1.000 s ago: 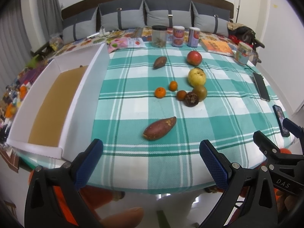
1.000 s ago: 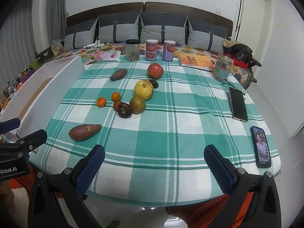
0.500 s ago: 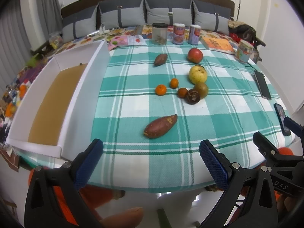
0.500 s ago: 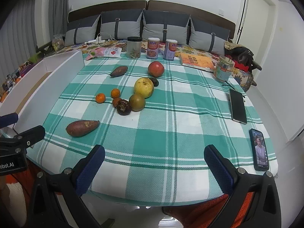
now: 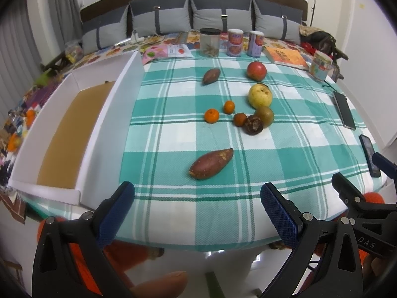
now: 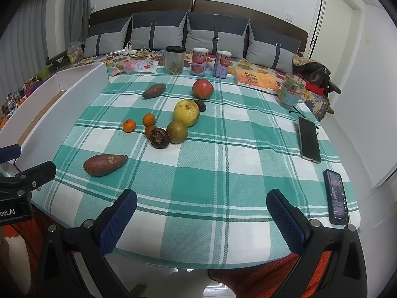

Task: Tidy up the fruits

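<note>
Nothing picked yet, I'm at the start. My left gripper & right gripper hang at the near table edge, both wide apart, empty. Fruits sit mid-cloth; sweet potato is nearest. Next: reach fwd w/ left, clamp it, carry to white box.

- Even, fairly bright indoor light from above — soft, short shadows under the fruit.
- Strong fisheye bending with dark vignetted corners.
- Both views sharp, slightly grainy.
</note>
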`<state>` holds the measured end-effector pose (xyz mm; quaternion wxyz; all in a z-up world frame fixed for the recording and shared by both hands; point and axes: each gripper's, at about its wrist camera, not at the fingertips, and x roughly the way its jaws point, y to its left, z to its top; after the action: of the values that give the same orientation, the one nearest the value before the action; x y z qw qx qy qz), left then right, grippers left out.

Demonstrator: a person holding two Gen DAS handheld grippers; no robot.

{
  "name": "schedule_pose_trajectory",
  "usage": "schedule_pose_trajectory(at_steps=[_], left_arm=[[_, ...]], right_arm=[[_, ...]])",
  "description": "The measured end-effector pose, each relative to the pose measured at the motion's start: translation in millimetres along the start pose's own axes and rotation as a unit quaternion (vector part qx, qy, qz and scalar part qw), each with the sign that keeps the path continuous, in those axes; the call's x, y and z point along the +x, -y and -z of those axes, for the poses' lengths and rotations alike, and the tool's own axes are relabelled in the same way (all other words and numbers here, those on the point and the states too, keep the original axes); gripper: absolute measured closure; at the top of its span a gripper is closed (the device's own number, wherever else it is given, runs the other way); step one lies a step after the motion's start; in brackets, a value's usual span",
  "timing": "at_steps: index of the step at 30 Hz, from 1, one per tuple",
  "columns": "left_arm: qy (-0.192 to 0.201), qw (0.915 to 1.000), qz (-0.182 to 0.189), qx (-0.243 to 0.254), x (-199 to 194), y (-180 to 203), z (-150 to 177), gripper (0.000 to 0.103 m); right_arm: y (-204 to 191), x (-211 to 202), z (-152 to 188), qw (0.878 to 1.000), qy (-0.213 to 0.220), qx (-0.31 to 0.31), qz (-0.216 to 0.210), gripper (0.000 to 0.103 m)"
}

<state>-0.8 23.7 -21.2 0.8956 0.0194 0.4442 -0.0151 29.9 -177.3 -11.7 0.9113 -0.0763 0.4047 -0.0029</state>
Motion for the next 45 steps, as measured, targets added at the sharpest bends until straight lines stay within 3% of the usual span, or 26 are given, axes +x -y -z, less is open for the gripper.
schedule_pose_trajectory(at_steps=[45], left_arm=[[-0.009,1.0,0.001,-0.001,3.9,-1.7,4.3,0.001]], right_arm=[[4.8,5.0,4.4,1.0,-0.006,0.002,0.006,0.0]])
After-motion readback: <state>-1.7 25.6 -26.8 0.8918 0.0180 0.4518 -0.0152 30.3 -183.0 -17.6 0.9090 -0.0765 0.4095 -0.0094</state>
